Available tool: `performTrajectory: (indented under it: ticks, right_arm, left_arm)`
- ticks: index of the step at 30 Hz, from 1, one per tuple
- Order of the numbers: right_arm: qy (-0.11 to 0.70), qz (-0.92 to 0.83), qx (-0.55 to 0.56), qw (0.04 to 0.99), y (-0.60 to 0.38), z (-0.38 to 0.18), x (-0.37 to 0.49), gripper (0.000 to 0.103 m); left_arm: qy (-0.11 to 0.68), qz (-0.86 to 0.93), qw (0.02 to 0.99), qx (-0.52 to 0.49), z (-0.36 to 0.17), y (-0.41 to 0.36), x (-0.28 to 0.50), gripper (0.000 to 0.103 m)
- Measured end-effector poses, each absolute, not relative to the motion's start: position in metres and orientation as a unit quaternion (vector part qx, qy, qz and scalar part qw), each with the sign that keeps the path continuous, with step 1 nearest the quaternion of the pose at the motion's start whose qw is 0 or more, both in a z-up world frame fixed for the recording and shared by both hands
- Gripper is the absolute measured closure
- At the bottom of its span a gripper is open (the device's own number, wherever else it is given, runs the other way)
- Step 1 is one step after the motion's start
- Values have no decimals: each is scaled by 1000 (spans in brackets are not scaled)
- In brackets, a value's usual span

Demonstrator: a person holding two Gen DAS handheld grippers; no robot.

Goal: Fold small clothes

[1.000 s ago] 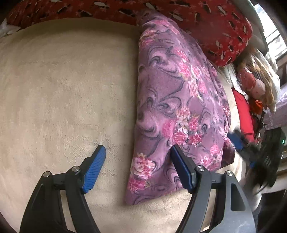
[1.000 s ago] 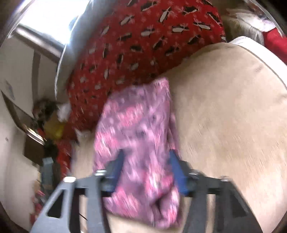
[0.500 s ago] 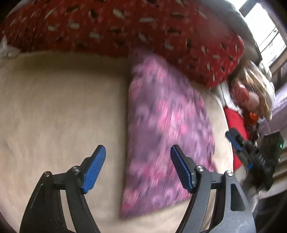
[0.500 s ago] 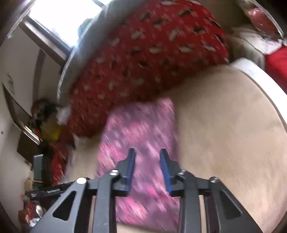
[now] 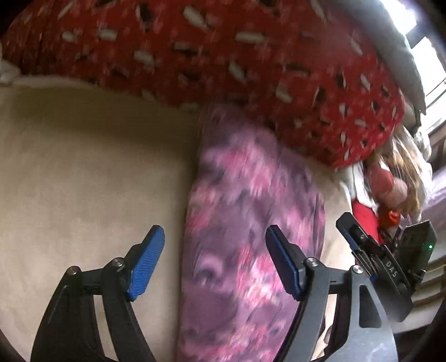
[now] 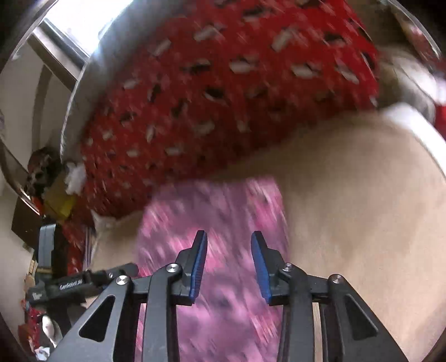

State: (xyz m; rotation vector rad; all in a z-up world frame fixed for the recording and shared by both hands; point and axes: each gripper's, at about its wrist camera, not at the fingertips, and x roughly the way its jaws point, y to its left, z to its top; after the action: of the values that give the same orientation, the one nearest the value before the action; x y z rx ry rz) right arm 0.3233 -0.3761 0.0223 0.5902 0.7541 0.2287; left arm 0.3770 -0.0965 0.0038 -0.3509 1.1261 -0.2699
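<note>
Lying folded garment [image 5: 245, 236], beige blanket [image 5: 83, 172]

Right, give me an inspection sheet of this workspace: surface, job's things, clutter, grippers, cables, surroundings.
Surface: beige plush cover, mostly bare.
Job's things: purple floral garment lying folded in a long strip, far end against the red patterned blanket.
Clutter: doll and red items heaped past the blanket's end; blurred.
Grippers: left gripper open, nothing between the pads; right gripper narrower, jaws apart, above the garment, gripping nothing.
Cables: nothing seen.
Surroundings: window behind the blanket; cluttered shelf area at the side.
</note>
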Motion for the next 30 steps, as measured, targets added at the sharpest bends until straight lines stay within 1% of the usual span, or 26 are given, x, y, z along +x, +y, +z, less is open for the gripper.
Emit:
performTrajectory:
  ticks: [3, 4, 6, 7, 9, 11, 14, 15, 16, 17, 18, 19, 20, 21, 24, 26, 28, 29, 30]
  right_arm:
    - [374, 94, 276, 880, -367, 14, 349, 68]
    - [384, 84, 270, 879, -365, 6, 356, 70]
    - [448, 42, 235, 862, -355, -26, 380, 70]
    - [447, 43, 242, 860, -357, -35, 382, 71]
    - [436, 47, 264, 859, -364, -27, 378, 71]
    - [422, 64, 271, 863, -369, -16, 364, 68]
    - [383, 121, 281, 872, -370, -1, 332, 67]
    - [377, 133, 285, 871, -369, -2, 322, 66]
    - [381, 134, 280, 871, -366, -8, 315, 59]
    - [398, 126, 268, 868, -362, -17, 313, 55]
    - [430, 115, 249, 860, -356, -30, 317, 55]
    - [435, 108, 236, 862, -353, -34, 314, 56]
    - [423, 99, 230, 871, -352, -26, 307, 56]
    - [420, 98, 232, 872, -352, -19, 300, 53]
    - [394, 126, 241, 878, -349, -3, 272, 53]
    - [402, 119, 216, 882, -343, -8, 259, 53]
    - [440, 104, 181, 873, -334, -24, 258, 54]
    - [437, 100, 168, 878, -331, -27, 254, 54]
    - [433, 95, 165, 881, -330, -23, 251, 54]
  left_arm:
    - [538, -99, 824, -144, -5, -108, 397, 28]
    - [547, -86, 821, -136, -14, -110, 403, 27]
    - [586, -72, 797, -125, -43, -118, 421, 26]
    - [588, -72, 794, -138, -50, -114, 423, 24]
    - [581, -83, 794, -155, -43, -106, 419, 25]
    - [577, -107, 790, -175, -33, -96, 406, 26]
    - [554, -134, 798, -196, -23, -83, 369, 26]
    - [550, -135, 800, -198, -25, -81, 358, 26]
    - [559, -126, 798, -190, -36, -82, 349, 25]
    - [570, -120, 793, -180, -43, -87, 348, 24]
    - [566, -121, 797, -173, -46, -89, 344, 24]
    - [562, -119, 802, -164, -39, -90, 340, 24]
    - [566, -118, 800, -159, -32, -90, 338, 24]
    - [564, -127, 800, -161, -22, -89, 331, 25]
    - [541, -126, 818, -151, -6, -84, 307, 25]
    - [544, -121, 819, -138, -13, -85, 294, 25]
    - [576, -116, 798, -135, -39, -89, 290, 24]
    - [577, -115, 797, -136, -44, -93, 289, 24]
    - [570, -114, 803, -133, -37, -92, 287, 24]
